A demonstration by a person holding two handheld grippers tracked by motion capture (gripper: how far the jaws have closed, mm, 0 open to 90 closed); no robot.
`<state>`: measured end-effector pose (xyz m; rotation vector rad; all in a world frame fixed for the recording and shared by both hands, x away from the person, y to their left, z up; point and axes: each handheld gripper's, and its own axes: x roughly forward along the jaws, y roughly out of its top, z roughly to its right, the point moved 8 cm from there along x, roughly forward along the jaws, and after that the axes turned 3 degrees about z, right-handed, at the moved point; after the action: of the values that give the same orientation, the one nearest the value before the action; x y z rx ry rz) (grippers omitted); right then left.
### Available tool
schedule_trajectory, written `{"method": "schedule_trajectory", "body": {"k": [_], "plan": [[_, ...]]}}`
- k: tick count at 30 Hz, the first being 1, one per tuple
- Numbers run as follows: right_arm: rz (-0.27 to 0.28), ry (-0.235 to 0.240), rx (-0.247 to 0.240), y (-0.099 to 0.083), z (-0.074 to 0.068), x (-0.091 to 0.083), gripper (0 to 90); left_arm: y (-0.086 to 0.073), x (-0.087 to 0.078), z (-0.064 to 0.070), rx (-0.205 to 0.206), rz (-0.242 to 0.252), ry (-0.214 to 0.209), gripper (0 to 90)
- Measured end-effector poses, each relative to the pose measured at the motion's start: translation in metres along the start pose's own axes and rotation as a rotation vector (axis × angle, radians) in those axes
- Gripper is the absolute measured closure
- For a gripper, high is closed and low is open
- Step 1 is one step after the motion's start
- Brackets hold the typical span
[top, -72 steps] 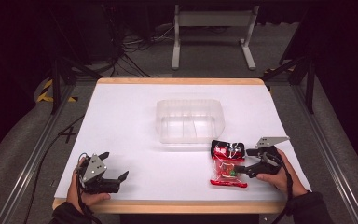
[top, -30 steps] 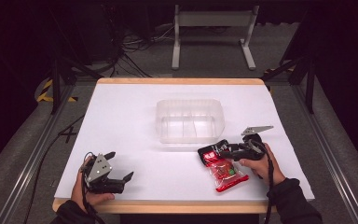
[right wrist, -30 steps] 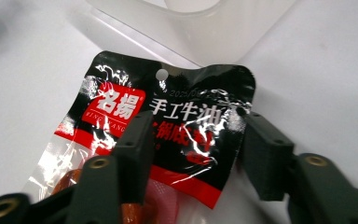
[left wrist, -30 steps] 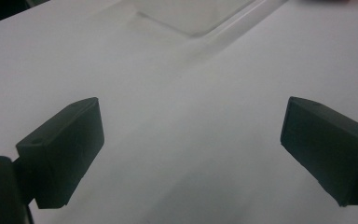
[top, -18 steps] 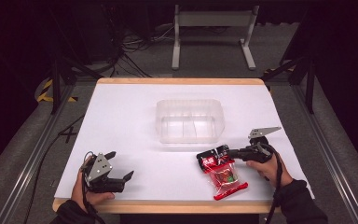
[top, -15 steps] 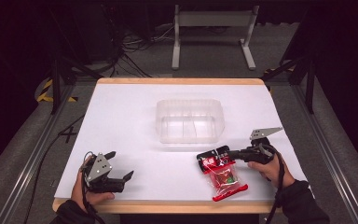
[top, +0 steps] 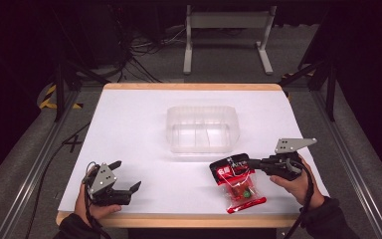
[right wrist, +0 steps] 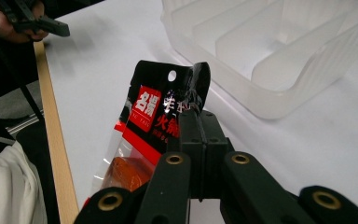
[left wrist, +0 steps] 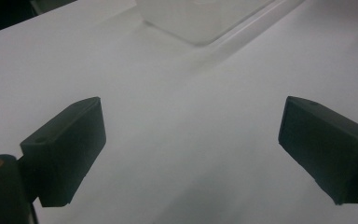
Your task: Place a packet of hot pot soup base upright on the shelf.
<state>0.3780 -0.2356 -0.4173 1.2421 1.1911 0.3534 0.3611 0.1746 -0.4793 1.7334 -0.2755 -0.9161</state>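
1. The snack packet [top: 237,181] is seen near the front edge of the white worktop [top: 139,129], its black top lifted and its red bottom lying flat.
2. The tiny words on the packet's label are too small to be read, and part of its top is hidden behind the jaws in the right gripper view.
3. The packet is shiny and crinkly, with a clear window over something orange.
4. The right claw [top: 246,162] is pressed together on the packet's top.
5. The left claw [top: 125,175] is spread wide, with only bare worktop seen between its jaws.
6. The clear plastic tray [top: 203,128], with ribbed walls and dividers, sits mid-worktop, just behind the packet.
7. Lots of open room is left between the two claws.
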Motion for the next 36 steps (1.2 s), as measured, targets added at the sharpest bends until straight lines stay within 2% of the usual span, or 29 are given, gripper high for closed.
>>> {"method": "schedule_trajectory", "body": {"k": [5,9,14,18,23,29,36], "plan": [[0.048,-0.039,-0.013,0.011,-0.004,-0.011,90.0,-0.002,-0.002,-0.003,-0.016,0.005,0.002,7.0],[0.094,-0.052,-0.045,0.021,-0.010,-0.021,90.0,-0.002,-0.003,-0.005,-0.019,0.007,0.007,6.3],[0.125,-0.068,-0.072,0.029,-0.015,-0.029,90.0,-0.002,-0.006,-0.009,-0.040,0.029,0.016,4.9],[0.159,-0.095,-0.072,0.036,-0.014,-0.036,90.0,-0.002,-0.008,-0.014,-0.052,0.048,0.032,4.2],[0.181,-0.115,-0.093,0.041,-0.016,-0.040,90.0,-0.003,-0.009,-0.016,-0.061,0.046,0.036,4.5],[0.195,-0.119,-0.095,0.047,-0.018,-0.041,90.0,-0.004,-0.009,-0.016,-0.058,0.045,0.031,4.5],[0.201,-0.139,-0.103,0.060,-0.020,-0.035,90.0,-0.004,-0.009,-0.015,-0.054,0.037,0.031,5.6]]}}
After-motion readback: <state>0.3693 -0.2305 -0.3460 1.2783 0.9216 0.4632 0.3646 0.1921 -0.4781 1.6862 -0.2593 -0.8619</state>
